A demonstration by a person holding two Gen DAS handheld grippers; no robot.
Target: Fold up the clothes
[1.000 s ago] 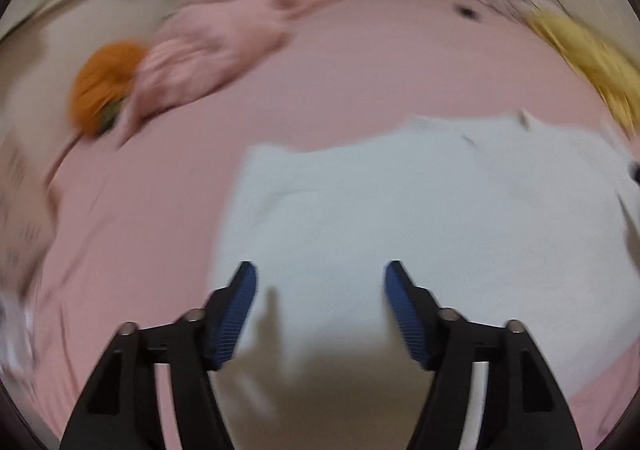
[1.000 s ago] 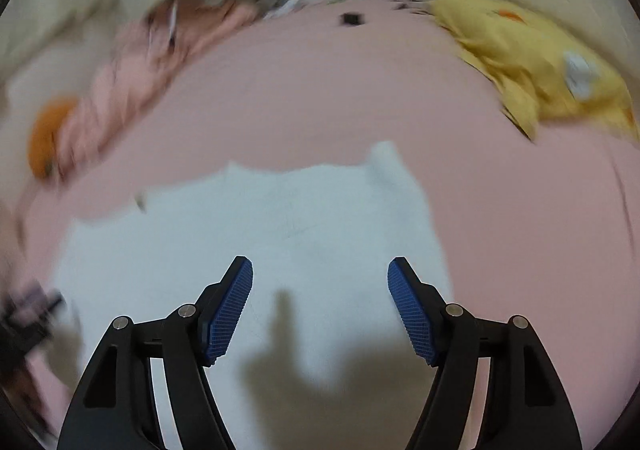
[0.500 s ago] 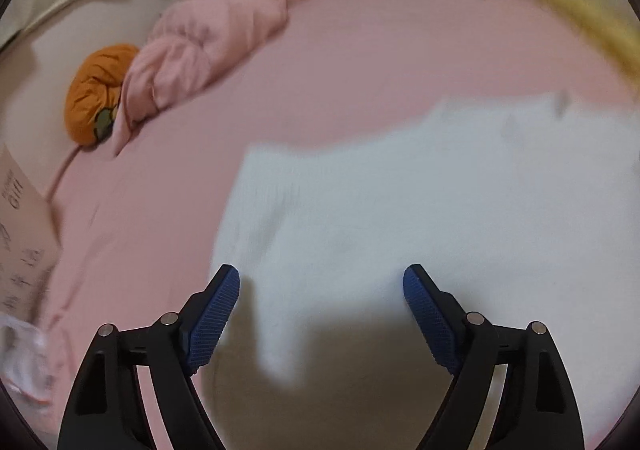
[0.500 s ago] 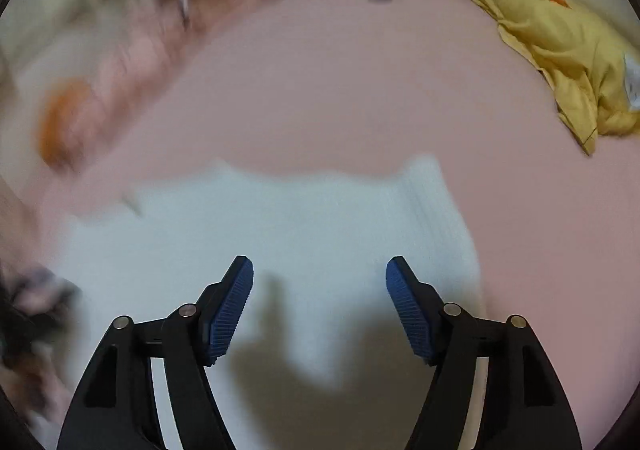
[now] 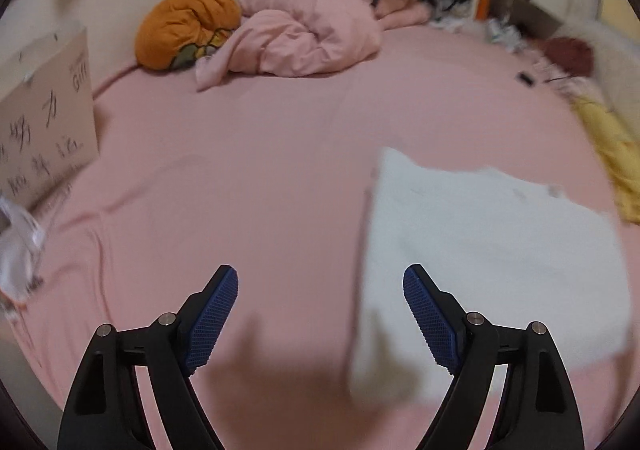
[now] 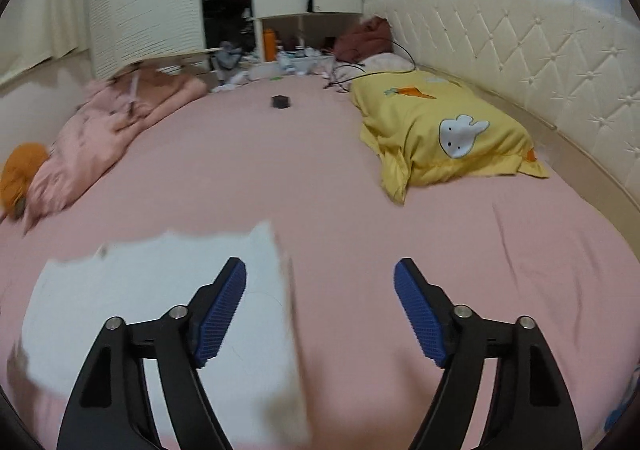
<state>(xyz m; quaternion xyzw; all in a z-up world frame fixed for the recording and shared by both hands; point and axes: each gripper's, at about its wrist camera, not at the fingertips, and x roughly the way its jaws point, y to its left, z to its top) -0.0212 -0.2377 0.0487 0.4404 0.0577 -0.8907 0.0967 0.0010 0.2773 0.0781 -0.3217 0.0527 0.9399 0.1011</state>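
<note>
I see a pink bedsheet (image 6: 320,177) covering a wide bed, with a cream tufted headboard (image 6: 540,61) along its right side. Beyond the bed's far end I note white louvred wardrobe doors (image 6: 144,9), one standing open on a dark interior.
</note>
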